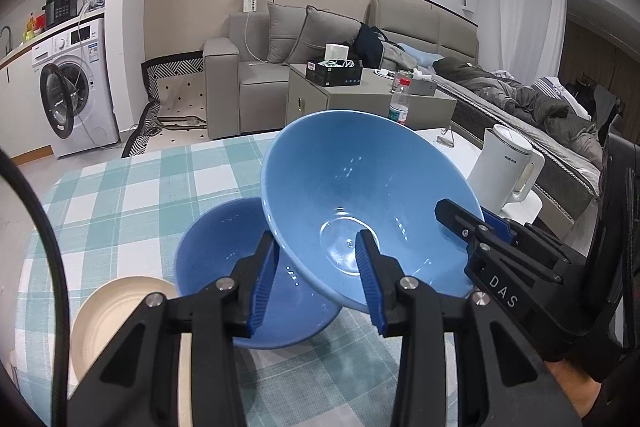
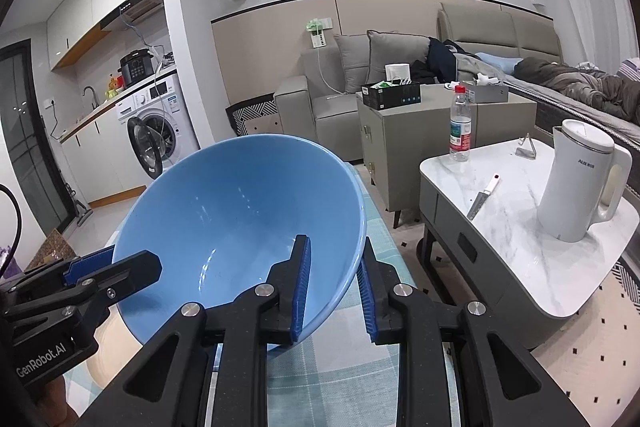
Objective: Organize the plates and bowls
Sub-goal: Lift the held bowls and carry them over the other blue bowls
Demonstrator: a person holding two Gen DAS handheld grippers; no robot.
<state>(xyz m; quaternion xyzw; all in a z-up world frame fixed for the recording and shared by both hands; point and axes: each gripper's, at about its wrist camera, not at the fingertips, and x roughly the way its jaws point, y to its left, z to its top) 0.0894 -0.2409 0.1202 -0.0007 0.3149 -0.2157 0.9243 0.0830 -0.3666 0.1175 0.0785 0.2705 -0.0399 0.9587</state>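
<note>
A large light-blue bowl (image 1: 360, 187) hangs tilted above the table, held at its rim from two sides. My left gripper (image 1: 316, 279) is shut on the near rim, one pad inside the bowl and one under its wall. My right gripper (image 1: 472, 223) clamps the right side of the rim. In the right wrist view that same bowl (image 2: 240, 211) fills the centre, with my right gripper (image 2: 334, 267) shut across its edge and my left gripper (image 2: 132, 265) on the left edge. Below it a darker blue bowl (image 1: 216, 263) sits on the table, with a cream ribbed plate (image 1: 116, 311) beside it.
The table wears a green-and-white checked cloth (image 1: 132, 195). To the right stands a marble side table (image 2: 512, 219) with a white kettle (image 2: 580, 183), a knife (image 2: 482, 197) and a water bottle (image 2: 460, 125). A grey sofa (image 1: 256, 71) and a washing machine (image 1: 72, 87) lie beyond.
</note>
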